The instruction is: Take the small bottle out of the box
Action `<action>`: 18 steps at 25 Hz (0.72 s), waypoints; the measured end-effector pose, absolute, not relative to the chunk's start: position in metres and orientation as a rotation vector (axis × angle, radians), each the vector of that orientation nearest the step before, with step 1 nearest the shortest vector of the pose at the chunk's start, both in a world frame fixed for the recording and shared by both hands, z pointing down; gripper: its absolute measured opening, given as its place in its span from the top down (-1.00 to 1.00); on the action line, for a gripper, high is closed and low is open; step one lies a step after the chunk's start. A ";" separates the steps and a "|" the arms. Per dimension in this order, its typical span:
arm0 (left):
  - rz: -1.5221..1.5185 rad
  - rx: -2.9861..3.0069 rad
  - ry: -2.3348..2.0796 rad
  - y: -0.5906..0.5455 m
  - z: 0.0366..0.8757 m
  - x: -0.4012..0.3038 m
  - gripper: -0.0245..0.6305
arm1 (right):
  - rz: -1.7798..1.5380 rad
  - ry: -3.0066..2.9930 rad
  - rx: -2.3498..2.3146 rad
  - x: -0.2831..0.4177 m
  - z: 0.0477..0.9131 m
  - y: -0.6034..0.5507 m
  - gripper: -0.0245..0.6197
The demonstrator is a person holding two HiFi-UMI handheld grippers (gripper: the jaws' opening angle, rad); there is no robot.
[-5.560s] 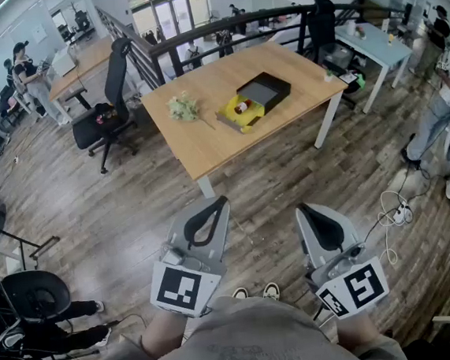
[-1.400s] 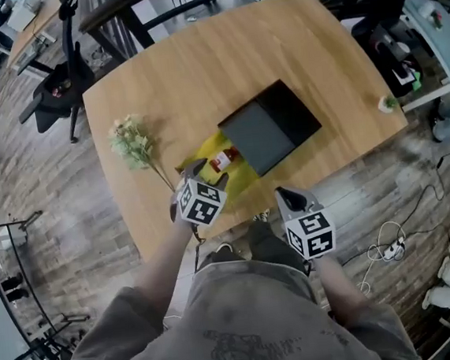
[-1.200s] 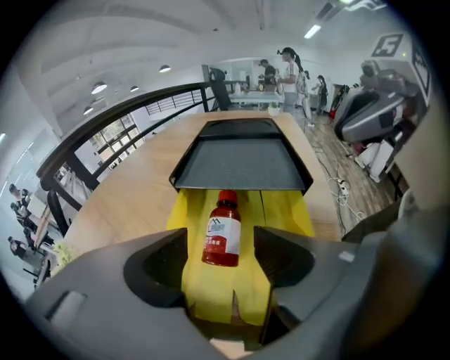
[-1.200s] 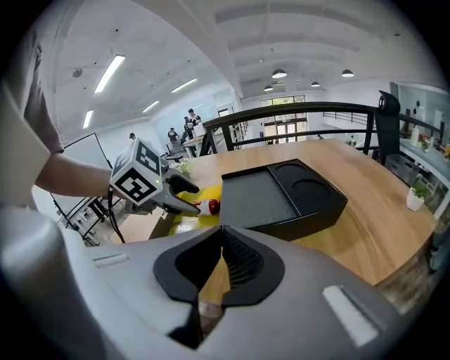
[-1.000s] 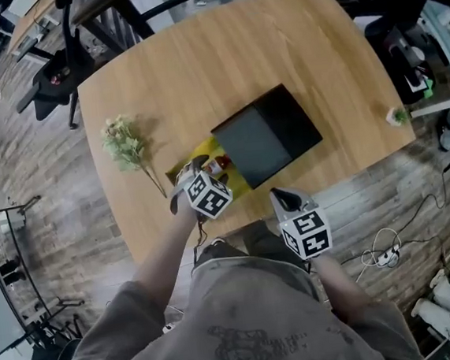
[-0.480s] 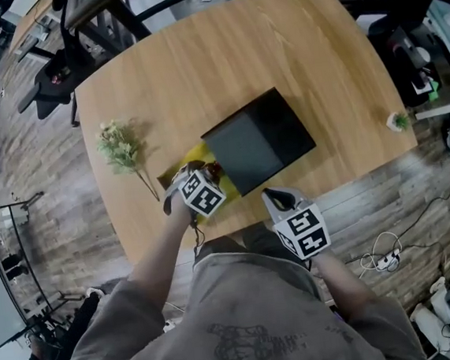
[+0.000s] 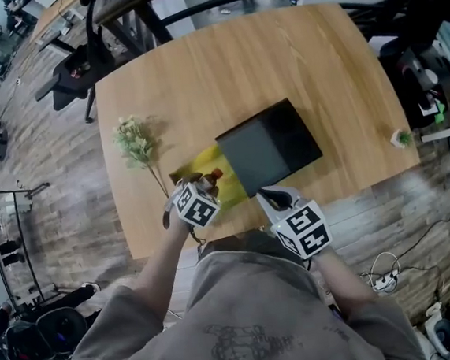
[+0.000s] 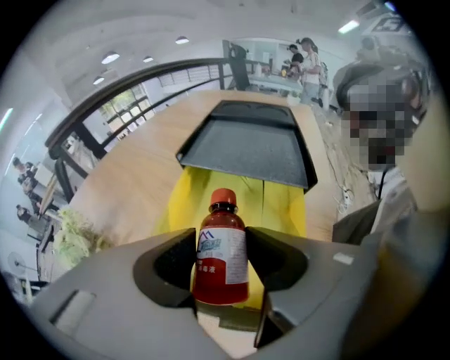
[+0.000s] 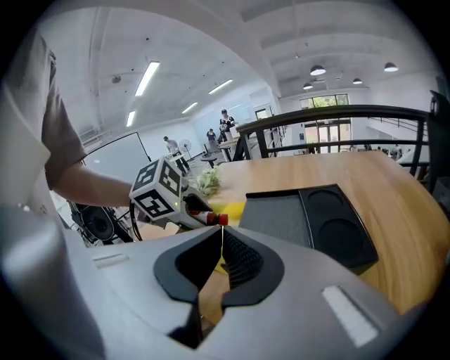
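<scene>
A small bottle (image 8: pixel 221 256) of red liquid with a red cap and a white label stands upright between my left gripper's (image 8: pixel 221 242) pads, which press on its sides. From the head view the small bottle (image 7: pixel 213 176) is over the open yellow box (image 7: pixel 194 165), with my left gripper (image 7: pixel 206 186) at the box's near end. The yellow box (image 8: pixel 281 204) shows behind the bottle. My right gripper (image 7: pixel 266 196) hovers at the table's front edge beside the black lid (image 7: pixel 273 145); in its own view the right gripper (image 9: pixel 219 242) has its jaws together with nothing between them.
The black lid (image 8: pixel 246 144) lies askew over the box's far end, its two round hollows facing up in the right gripper view (image 9: pixel 330 221). A bunch of pale flowers (image 7: pixel 134 144) lies left of the box. The wooden table (image 7: pixel 198 67) has a railing and office chairs beyond it.
My left gripper has come in over the yellow box and shut on the bottle. The right gripper has stayed near the table's front edge.
</scene>
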State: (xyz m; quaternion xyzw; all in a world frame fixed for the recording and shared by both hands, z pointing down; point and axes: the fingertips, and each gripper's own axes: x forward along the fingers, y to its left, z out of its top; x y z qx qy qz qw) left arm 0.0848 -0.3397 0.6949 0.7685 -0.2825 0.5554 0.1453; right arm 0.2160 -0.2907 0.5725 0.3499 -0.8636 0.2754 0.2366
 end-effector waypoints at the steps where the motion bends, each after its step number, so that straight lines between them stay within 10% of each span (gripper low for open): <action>1: 1.535 2.240 -0.877 -0.345 0.683 0.083 0.24 | 0.750 -2.386 0.966 0.215 0.565 -0.295 0.89; 18: 0.601 2.620 -1.423 -0.379 0.424 0.036 0.24 | 0.280 -2.701 1.194 0.171 0.369 -0.356 0.89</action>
